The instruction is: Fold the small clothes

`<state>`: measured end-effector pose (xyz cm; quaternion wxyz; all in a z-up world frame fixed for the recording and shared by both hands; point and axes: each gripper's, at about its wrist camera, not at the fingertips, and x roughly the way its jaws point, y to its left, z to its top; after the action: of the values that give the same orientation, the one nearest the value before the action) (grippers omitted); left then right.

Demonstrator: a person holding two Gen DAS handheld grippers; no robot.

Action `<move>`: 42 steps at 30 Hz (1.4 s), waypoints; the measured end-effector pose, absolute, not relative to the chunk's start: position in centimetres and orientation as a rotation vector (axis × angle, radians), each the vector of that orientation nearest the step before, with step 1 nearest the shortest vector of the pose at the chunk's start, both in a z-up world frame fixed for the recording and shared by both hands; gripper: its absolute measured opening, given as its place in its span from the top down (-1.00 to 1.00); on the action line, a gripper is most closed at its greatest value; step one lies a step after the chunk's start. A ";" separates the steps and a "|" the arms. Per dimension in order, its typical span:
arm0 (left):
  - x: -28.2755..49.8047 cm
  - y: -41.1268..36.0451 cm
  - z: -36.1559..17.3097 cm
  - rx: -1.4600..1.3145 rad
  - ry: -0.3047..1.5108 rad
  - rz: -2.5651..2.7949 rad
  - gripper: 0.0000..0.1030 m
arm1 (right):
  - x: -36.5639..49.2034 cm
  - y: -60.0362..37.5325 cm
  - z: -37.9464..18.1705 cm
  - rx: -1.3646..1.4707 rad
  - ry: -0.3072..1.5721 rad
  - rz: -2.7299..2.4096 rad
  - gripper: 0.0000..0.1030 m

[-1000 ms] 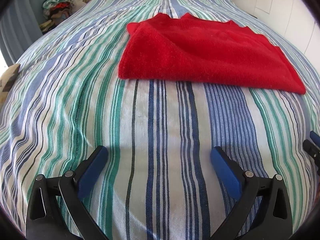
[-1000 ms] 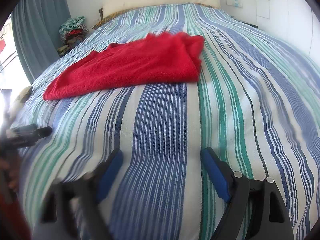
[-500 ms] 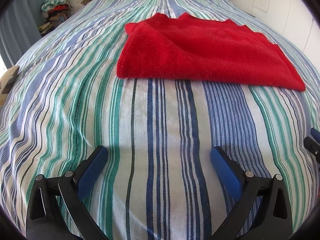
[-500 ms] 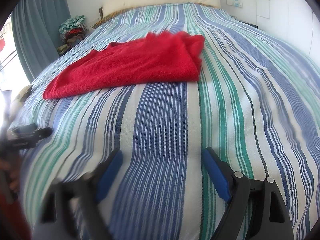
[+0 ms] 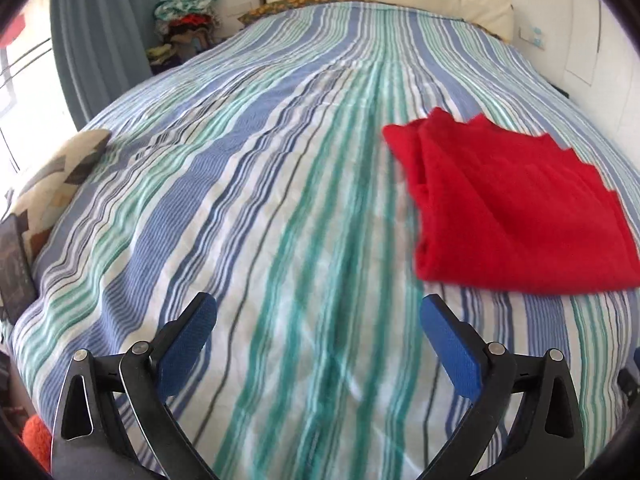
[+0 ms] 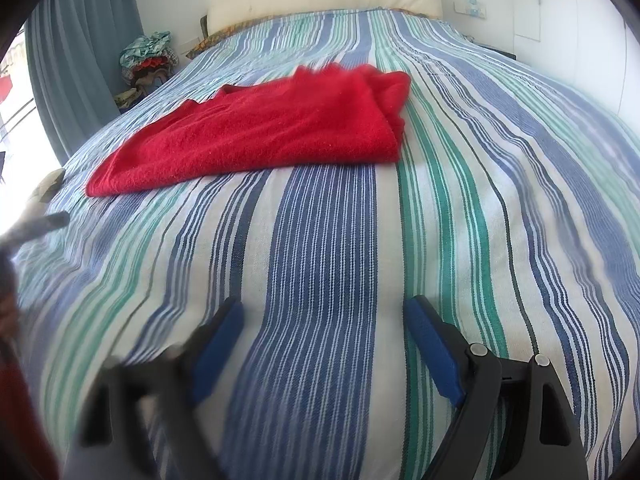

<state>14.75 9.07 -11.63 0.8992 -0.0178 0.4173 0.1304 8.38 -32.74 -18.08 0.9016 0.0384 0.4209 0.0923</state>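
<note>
Both tools, the left gripper (image 5: 318,322) and right gripper (image 6: 326,326), gape wide and empty above the striped blue-green bedspread (image 6: 328,264). Well ahead lies the fuzzy red knit garment (image 6: 272,128), already doubled over. A one-layer pinch might undo that fold.
</note>
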 end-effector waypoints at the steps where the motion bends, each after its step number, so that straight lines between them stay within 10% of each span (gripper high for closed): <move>1: 16.0 10.2 -12.0 -0.033 0.867 0.302 -0.98 | 8.4 -32.7 -18.1 0.076 0.871 0.192 -0.66; 42: 18.9 14.1 -16.4 -0.119 0.980 0.314 -0.99 | 8.5 -32.4 -18.0 0.068 0.866 0.213 -0.76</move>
<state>18.91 14.11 -16.36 0.8689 -0.0567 0.4682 0.1501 8.55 -32.42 -18.02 0.9017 0.0326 0.4187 0.1029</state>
